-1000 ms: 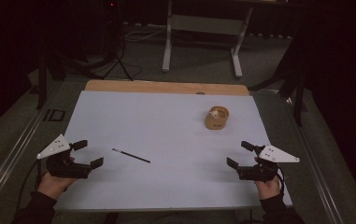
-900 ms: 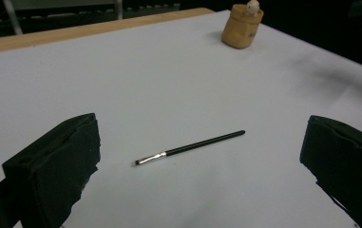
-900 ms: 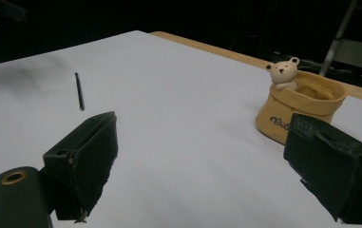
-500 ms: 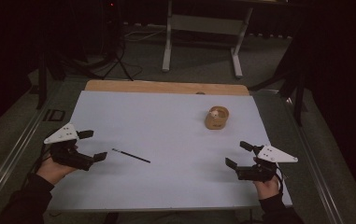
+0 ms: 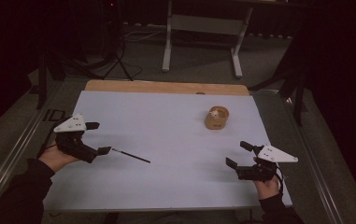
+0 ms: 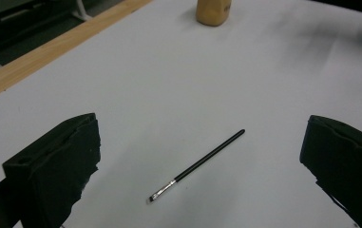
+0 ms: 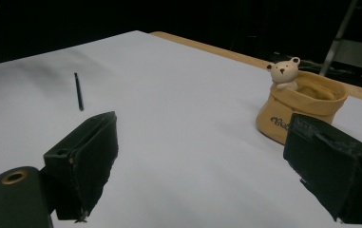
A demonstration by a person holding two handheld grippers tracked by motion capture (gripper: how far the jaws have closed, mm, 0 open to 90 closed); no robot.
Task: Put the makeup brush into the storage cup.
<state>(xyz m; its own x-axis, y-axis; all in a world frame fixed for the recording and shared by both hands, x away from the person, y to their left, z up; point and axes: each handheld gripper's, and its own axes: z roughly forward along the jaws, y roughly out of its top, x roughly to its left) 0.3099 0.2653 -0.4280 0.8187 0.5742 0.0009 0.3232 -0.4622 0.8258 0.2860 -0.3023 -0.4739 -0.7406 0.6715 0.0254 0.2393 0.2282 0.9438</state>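
- Left gripper (image 5: 98,138) is released, jaws wide apart, holding nothing. It sits at the near-left of the worktop (image 5: 166,116), right at the bristle end of the brush (image 5: 130,156).
- Brush is a thin black stick with a metal ferrule, lying flat on the white sheet between the two grippers, left of centre. In the left gripper view the brush (image 6: 197,164) lies between the open jaws, angled, bristle end nearest the camera.
- Step in hand, as I read it: pick up the brush with the left gripper.
- To do it well: turn the hand so the jaws close across the handle, not along it. Come down low, since the brush is thin and lies flat, so jaw tips need to almost touch the sheet. Grab on the black handle past the ferrule, not on the bristles.
- Risk: brush rolls or skids off when one jaw hits first. Close slowly and squarely.
- Right gripper (image 5: 238,155) is also released and empty, resting at the near-right, well apart from the brush.
- A tan pouch-shaped pot with a small bear figure (image 5: 217,117) stands far right of centre, well apart from the brush; likely where the brush goes.
- Nothing lies between the brush and the pot, or in the left gripper's way.
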